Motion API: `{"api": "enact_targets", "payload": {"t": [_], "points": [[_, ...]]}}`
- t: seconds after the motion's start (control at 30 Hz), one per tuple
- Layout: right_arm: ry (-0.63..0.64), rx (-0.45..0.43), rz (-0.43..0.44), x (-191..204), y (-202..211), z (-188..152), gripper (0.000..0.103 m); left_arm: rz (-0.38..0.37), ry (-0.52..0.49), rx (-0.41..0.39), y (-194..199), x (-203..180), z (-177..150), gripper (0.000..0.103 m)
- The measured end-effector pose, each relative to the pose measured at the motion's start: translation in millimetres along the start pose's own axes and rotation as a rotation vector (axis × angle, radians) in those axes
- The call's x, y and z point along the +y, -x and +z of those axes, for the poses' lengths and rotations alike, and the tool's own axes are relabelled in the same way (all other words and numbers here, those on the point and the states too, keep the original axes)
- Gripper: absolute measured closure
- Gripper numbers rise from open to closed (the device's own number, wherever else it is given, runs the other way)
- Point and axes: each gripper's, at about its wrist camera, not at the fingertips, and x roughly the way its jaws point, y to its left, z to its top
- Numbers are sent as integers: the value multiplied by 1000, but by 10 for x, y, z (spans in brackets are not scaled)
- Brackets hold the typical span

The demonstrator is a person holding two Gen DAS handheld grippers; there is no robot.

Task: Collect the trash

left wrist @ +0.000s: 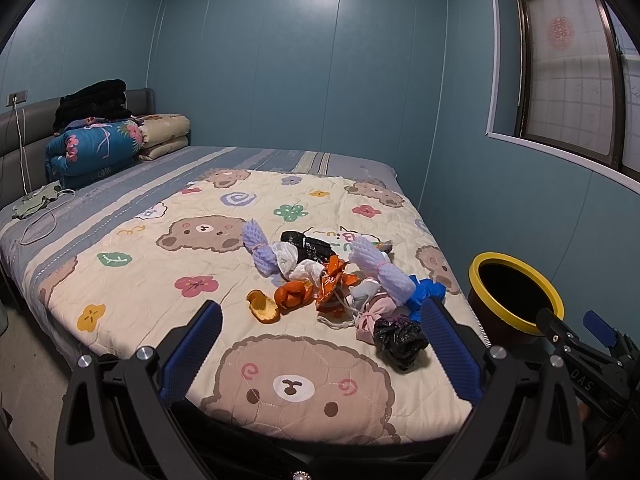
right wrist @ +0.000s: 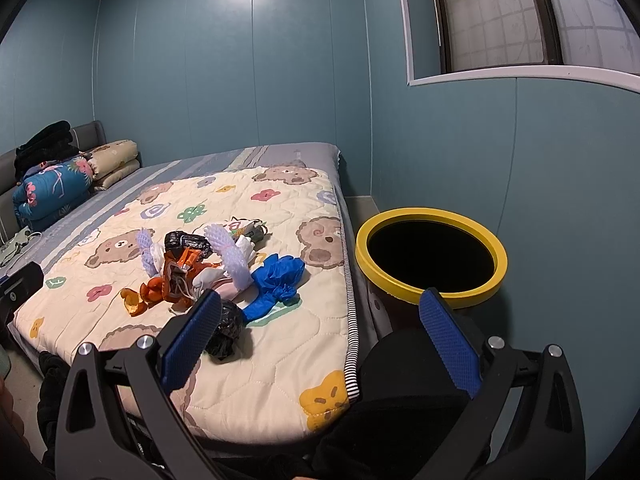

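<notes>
Far ahead and to the left of the left hand-held gripper (left wrist: 320, 344), folded bedding (left wrist: 94, 148) is stacked at the head of the bed (left wrist: 120, 200). That gripper hangs over the foot of the bed with its blue fingers spread wide and nothing between them. Just ahead of it lies the trash pile (left wrist: 332, 276): orange peel (left wrist: 262, 306) at the left, purple foam netting, orange wrappers, a crumpled black bag (left wrist: 400, 340) nearest, and a blue glove (right wrist: 278, 280) at the right. The right hand-held gripper (right wrist: 320, 344) is likewise spread and empty, the pile ahead to its left. The yellow-rimmed bin (right wrist: 430, 256) stands ahead to its right, beside the bed.
</notes>
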Motion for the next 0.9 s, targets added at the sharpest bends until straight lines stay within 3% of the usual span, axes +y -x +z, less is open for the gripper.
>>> {"api": "enact_targets", "payload": {"t": [0.37, 0.57, 0.7, 0.9], "points": [[-18, 32, 74, -44, -93, 43, 8, 29, 15, 27, -139, 64, 40, 7], [114, 76, 168, 143, -325, 106, 8, 76, 28, 113, -510, 351, 125, 7], [146, 182, 227, 271, -650, 105, 8, 63, 95, 197, -862, 652, 208, 7], [202, 258, 317, 525, -1086, 47, 8, 85, 84, 219, -1362, 869, 379, 7]]}}
